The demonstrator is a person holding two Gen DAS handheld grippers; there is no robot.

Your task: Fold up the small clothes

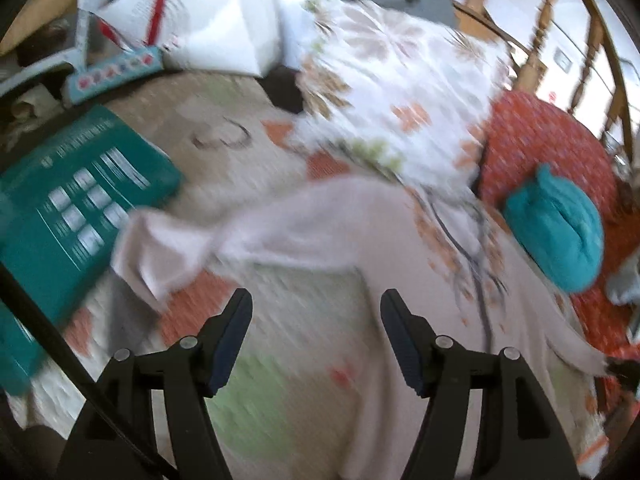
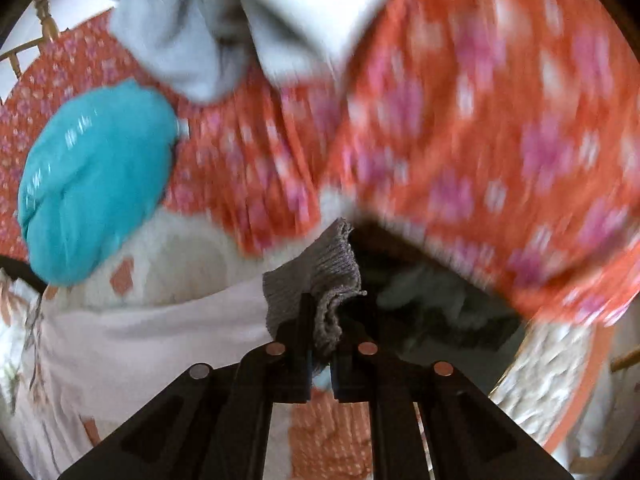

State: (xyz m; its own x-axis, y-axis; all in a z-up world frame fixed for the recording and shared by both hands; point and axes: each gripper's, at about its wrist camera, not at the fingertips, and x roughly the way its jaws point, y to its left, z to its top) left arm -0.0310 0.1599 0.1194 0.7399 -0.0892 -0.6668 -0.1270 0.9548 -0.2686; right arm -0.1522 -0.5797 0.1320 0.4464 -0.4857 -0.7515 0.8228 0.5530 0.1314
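A pale pink small garment (image 1: 328, 220) lies stretched across the patterned bedspread (image 1: 288, 400), one end bunched at the left, the other running off to the right. My left gripper (image 1: 316, 312) is open and empty just above the spread, short of the garment. My right gripper (image 2: 322, 320) is shut on the garment's grey ribbed cuff (image 2: 324, 276), with the pink cloth (image 2: 160, 328) trailing to the left. The right gripper also shows dark at the far right edge of the left wrist view (image 1: 624, 368).
A teal rolled cloth (image 1: 560, 232) (image 2: 88, 184) lies on an orange flowered cushion (image 1: 540, 148) (image 2: 480, 140). A floral pillow (image 1: 400, 92), a teal box (image 1: 76, 192), white boxes (image 1: 224, 20) and a wooden chair (image 1: 560, 40) stand behind. A grey cloth (image 2: 192, 32) hangs above.
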